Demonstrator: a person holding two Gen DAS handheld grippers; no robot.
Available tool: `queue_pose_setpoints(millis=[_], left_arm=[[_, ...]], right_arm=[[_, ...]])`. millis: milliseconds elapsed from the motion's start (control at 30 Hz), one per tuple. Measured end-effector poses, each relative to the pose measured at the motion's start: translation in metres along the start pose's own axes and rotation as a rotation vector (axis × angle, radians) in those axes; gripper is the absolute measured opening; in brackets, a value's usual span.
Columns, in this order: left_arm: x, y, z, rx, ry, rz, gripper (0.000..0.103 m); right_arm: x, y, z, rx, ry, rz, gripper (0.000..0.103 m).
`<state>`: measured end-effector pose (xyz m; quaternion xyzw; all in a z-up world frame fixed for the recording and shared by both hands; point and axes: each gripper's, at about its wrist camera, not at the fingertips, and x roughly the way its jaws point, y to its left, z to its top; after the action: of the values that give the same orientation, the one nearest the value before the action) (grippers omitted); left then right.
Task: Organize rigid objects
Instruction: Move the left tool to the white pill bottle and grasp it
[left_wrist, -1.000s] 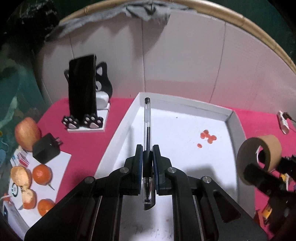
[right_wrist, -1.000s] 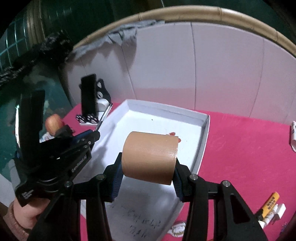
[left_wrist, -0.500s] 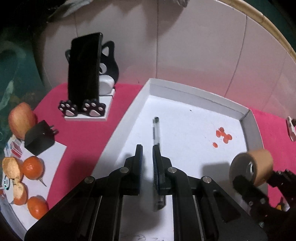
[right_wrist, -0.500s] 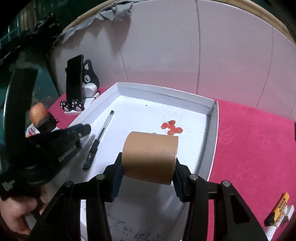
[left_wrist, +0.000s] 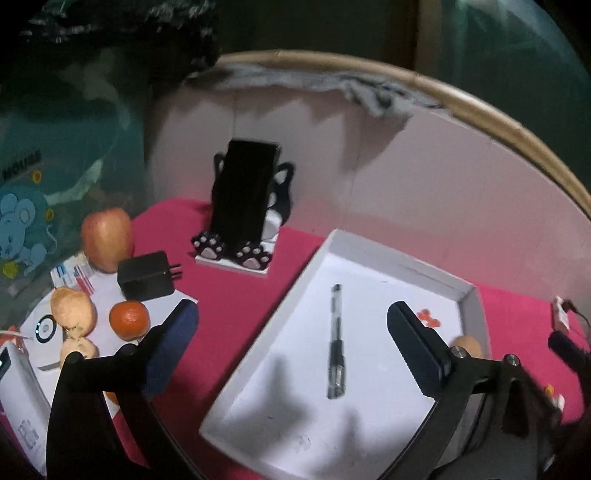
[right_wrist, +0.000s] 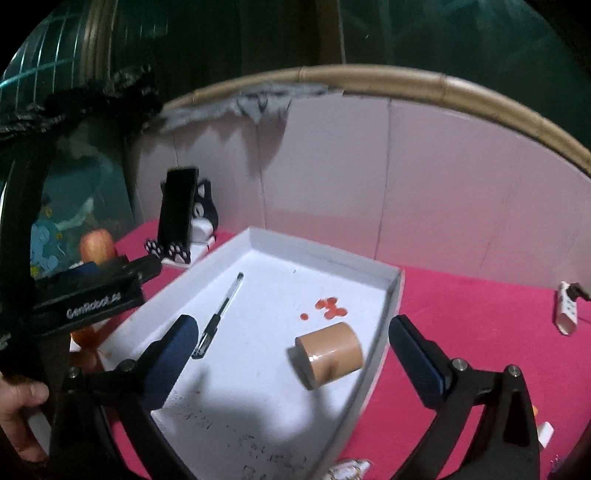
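Observation:
A black-capped clear pen lies loose on the floor of the white tray. My left gripper hovers above it, back from the tray. Its jaws are opening wide and nothing is pressed between them. A brown tape roll rests on its side near the tray's right wall, with the pen to its left. Above the tape my right gripper is also opening wide, holding nothing. The left gripper shows at the left of the right wrist view, held by a hand.
A phone leans on a cat-shaped stand at the back left. An apple, a black charger, oranges and a white power bank sit to the left. Red spots mark the tray floor. A white plug lies far right.
The left gripper let go of the pen and the right let go of the tape roll; both now lie in the tray. Both grippers drew back, rose and stand wide.

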<state>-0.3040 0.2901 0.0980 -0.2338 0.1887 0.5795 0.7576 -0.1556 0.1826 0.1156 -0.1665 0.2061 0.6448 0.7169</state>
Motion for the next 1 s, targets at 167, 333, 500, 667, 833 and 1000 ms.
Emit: queue_pose_setpoints(millis=[167,333,500,667,833,1000], left_arm=[[-0.026,-0.015,-0.011,0.033,-0.024,-0.124,0.103],[-0.047,-0.055,-0.025,0.132,-0.015,-0.323,0.103],[-0.055,-0.117,-0.052,0.281,0.076,-0.487,0.103],[-0.058,-0.18,-0.086,0.423,0.187,-0.613,0.103],[-0.055,-0.231,-0.112,0.55,0.256,-0.672,0.091],[-0.044,-0.267,-0.127,0.628,0.304,-0.65,0.079]], right_arm=[[-0.045,-0.028,-0.003,0.078,-0.074,-0.018,0.103],[-0.089,-0.088,-0.012,0.204,-0.145,-0.101,0.103],[-0.127,-0.146,-0.039,0.316,-0.173,-0.211,0.103],[-0.148,-0.19,-0.073,0.418,-0.149,-0.301,0.103],[-0.163,-0.225,-0.1,0.5,-0.128,-0.37,0.103],[-0.175,-0.253,-0.121,0.559,-0.089,-0.45,0.103]])
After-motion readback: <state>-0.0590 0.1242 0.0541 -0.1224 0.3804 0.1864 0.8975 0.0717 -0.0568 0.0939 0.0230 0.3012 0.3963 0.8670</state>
